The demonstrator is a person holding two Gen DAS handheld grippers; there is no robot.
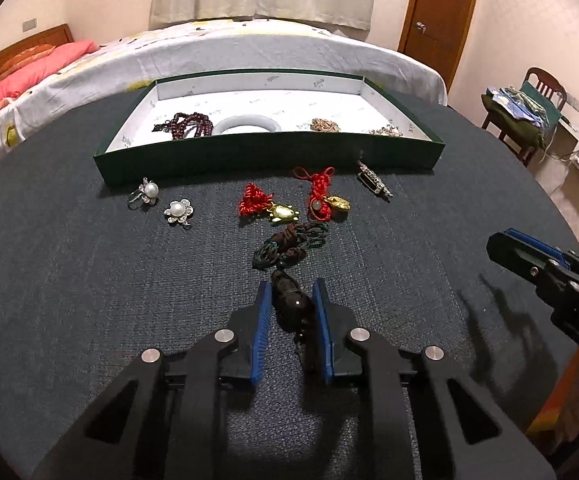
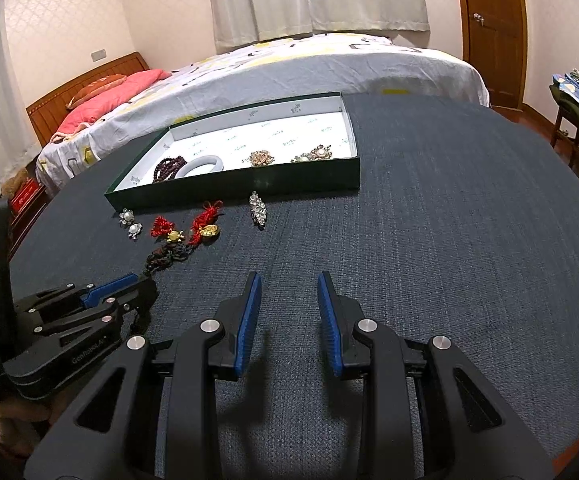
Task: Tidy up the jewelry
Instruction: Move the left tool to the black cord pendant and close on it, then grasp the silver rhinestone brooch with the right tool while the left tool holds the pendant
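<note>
A dark pendant [image 1: 294,309] on a dark braided cord [image 1: 289,242] lies on the round dark table [image 1: 89,280]. My left gripper [image 1: 291,287] is shut on it, with a blue pad against each side. Beyond it lie two pearl flower brooches [image 1: 145,192] [image 1: 177,212], a red-cord gold turtle charm [image 1: 267,205], a second red-cord gold charm [image 1: 327,197] and a crystal clip [image 1: 375,181]. The green tray [image 1: 265,157] holds a dark red bead bracelet [image 1: 189,124], a white bangle [image 1: 245,123] and two brooches [image 1: 324,125]. My right gripper [image 2: 289,277] hovers open over bare table, with nothing between its fingers.
The tray [image 2: 249,187] sits at the table's far side, next to a bed [image 2: 289,68]. To the right stand a wooden door [image 2: 489,28] and a chair with folded cloth [image 1: 521,108]. The left gripper [image 2: 141,286] is low at the left of the right wrist view.
</note>
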